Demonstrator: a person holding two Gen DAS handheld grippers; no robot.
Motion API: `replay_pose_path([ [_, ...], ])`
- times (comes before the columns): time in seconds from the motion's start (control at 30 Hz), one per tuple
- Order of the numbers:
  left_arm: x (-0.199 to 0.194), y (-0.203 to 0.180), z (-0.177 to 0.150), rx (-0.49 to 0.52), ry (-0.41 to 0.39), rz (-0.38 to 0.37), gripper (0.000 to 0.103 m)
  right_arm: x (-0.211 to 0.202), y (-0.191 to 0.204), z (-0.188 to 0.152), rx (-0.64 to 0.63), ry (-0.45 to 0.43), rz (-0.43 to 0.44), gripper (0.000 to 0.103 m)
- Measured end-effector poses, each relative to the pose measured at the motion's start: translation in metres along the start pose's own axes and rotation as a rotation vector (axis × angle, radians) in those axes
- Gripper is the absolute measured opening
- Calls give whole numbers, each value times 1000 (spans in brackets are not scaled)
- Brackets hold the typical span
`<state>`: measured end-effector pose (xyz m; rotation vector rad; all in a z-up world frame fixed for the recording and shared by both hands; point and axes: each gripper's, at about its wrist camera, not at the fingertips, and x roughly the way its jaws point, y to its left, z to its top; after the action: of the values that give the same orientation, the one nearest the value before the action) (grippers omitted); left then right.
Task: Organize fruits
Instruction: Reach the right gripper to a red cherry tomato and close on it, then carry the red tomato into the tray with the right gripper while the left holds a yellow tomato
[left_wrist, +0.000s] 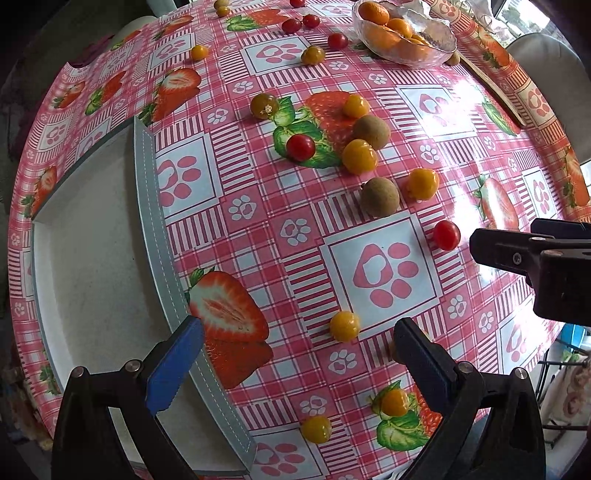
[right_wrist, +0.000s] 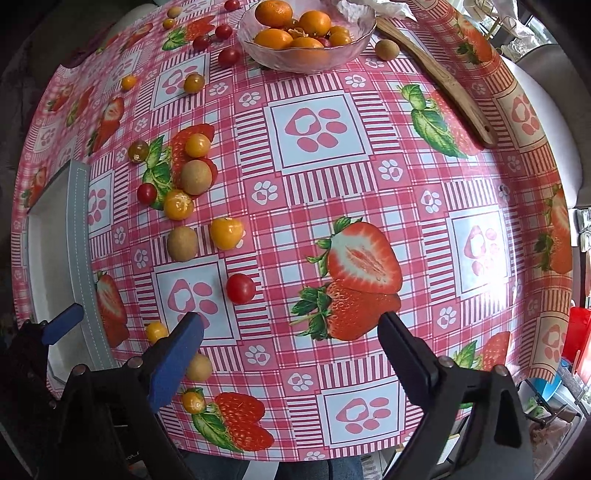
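Small fruits lie scattered on a pink strawberry-print tablecloth: red cherry tomatoes (left_wrist: 446, 235), yellow-orange berries (left_wrist: 344, 325) and brown round fruits (left_wrist: 379, 196). A grey-rimmed white tray (left_wrist: 147, 192) lies at the left with nothing in it. My left gripper (left_wrist: 295, 343) is open and empty, low over the cloth beside the tray's rim. My right gripper (right_wrist: 291, 332) is open and empty, with a red tomato (right_wrist: 240, 288) just ahead of its left finger. The right gripper also shows in the left wrist view (left_wrist: 517, 254) at the right edge.
A glass bowl (right_wrist: 306, 61) of oranges stands at the far side, with a wooden utensil (right_wrist: 454, 88) to its right. More tomatoes and berries (right_wrist: 194, 82) lie near the bowl. The table's edge curves close at the right and front.
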<state>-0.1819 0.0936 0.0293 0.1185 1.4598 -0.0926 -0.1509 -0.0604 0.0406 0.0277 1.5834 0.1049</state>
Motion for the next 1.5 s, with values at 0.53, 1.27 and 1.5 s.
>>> replay_pose_path([
  [0.53,29,-4,0,-32,37,-4,74,46,32,20,-102,54,-9,66],
  [1.27,-10,25,-20,-129,-6,-236,20,23,24,14,-46,24,51,21],
  [1.5,-31,54,-38,-173,-42,-245,20,-5,24,-9,-58,14,70,21],
])
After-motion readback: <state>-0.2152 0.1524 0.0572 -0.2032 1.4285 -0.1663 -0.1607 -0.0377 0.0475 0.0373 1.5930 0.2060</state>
